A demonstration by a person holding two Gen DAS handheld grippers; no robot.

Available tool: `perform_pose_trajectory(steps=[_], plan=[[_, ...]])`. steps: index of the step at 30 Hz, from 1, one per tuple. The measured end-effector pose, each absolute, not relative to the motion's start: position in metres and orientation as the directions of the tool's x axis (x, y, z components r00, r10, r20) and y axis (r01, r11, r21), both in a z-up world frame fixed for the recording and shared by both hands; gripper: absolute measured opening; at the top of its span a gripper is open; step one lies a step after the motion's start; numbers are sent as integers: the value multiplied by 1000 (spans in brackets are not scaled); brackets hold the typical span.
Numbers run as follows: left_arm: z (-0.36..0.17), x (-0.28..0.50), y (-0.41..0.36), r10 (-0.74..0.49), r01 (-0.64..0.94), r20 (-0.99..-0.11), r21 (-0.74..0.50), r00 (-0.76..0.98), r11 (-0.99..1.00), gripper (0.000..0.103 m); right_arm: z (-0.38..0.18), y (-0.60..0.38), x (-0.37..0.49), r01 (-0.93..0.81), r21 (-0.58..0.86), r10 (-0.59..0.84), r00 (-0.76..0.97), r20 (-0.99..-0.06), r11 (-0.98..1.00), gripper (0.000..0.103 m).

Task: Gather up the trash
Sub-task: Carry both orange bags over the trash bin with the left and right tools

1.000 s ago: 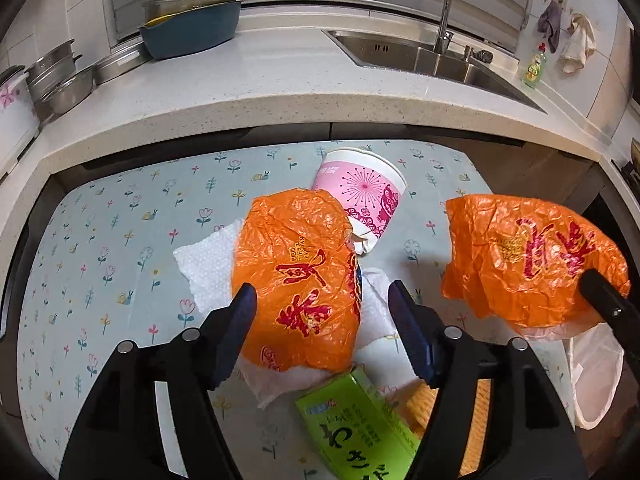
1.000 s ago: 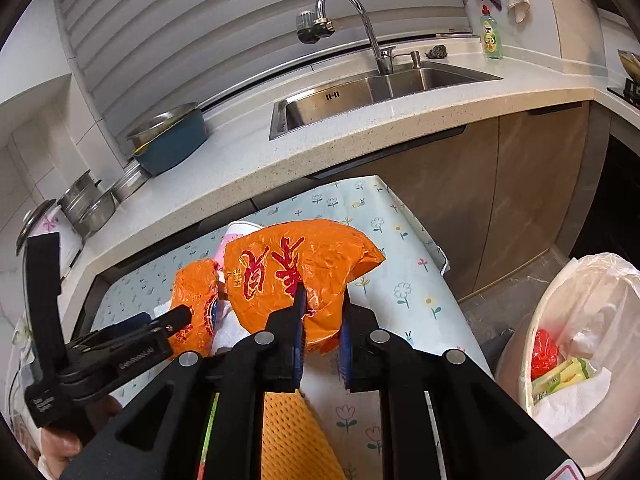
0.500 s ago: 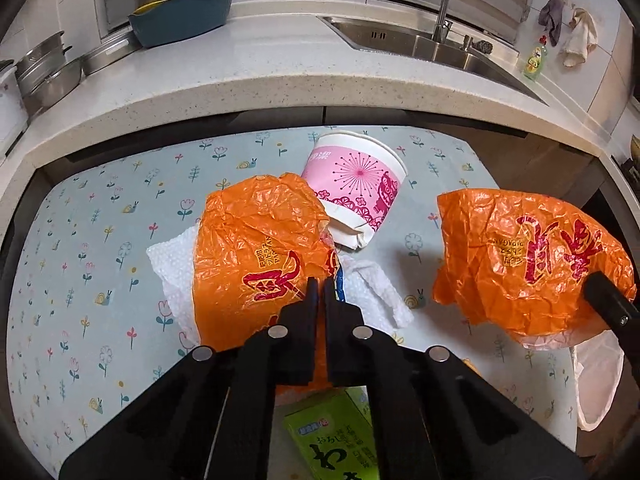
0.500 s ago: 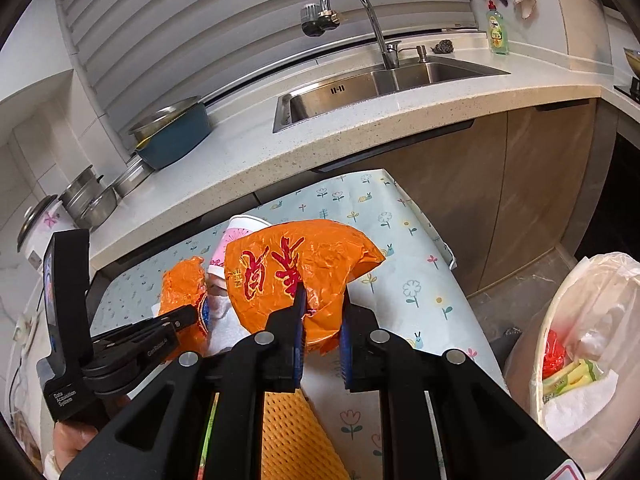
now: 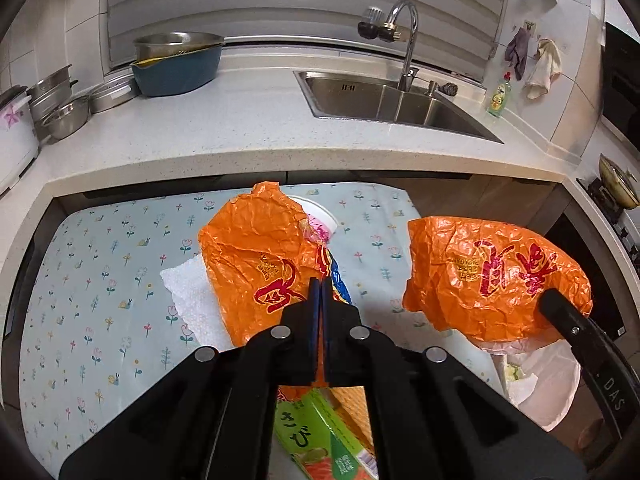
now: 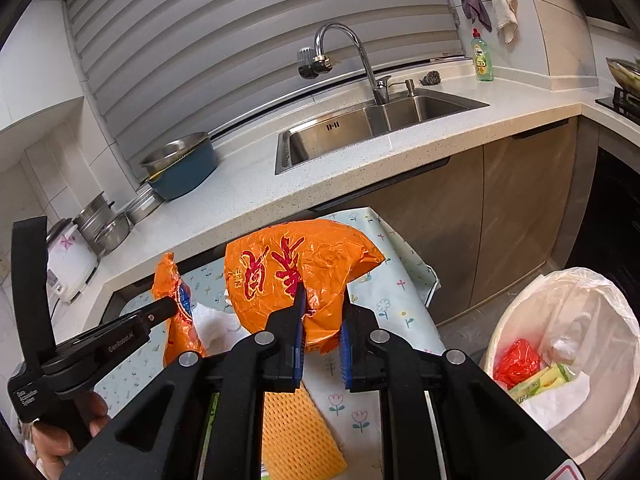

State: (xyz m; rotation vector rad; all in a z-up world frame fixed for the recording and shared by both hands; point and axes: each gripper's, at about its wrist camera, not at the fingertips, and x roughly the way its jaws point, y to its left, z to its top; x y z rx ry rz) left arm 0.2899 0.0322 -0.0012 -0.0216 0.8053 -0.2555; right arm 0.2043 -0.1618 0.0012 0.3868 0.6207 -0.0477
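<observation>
My left gripper (image 5: 321, 292) is shut on a crumpled orange snack wrapper (image 5: 256, 256), lifted above the flower-print table mat (image 5: 100, 280). A second orange wrapper (image 5: 492, 272) hangs to the right, pinched by my right gripper (image 6: 322, 312), whose jaws are shut on its lower edge (image 6: 320, 332). In the right wrist view the left gripper (image 6: 160, 312) and its wrapper (image 6: 176, 300) appear at the left, held by a hand (image 6: 60, 440). A white paper towel (image 5: 192, 300) and a pink paper cup (image 5: 320, 220), mostly hidden, lie on the mat.
A green carton (image 5: 320, 440) and an orange mesh cloth (image 6: 296, 432) lie near the mat's front edge. A bin lined with a white bag (image 6: 568, 352), holding some trash, stands on the floor to the right. Behind is the counter with sink (image 5: 384, 100) and pots (image 5: 64, 112).
The left gripper closed on the orange wrapper lying on the mat and raised it. The right gripper, still gripping its wrapper, also rose and shifted a little.
</observation>
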Motion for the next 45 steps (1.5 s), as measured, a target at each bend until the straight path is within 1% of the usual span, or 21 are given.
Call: perform_pose_trajectory(steps=[10, 21, 34, 45], plan=[[21, 236, -38, -305, 325, -691, -107, 656, 940, 0, 14, -216, 140, 240, 343, -8, 830, -558, 908, 13], [22, 183, -122, -386, 446, -693, -104, 608, 889, 0, 8, -289, 79, 357, 352, -108, 819, -564, 865, 13], [-3, 152, -214, -445, 563, -734, -103, 513, 820, 1, -21, -361, 34, 489, 353, -207, 772, -601, 797, 13], [-32, 151, -256, -473, 619, -774, -136, 421, 774, 1, -40, -385, 22, 541, 357, -233, 742, -628, 762, 13]])
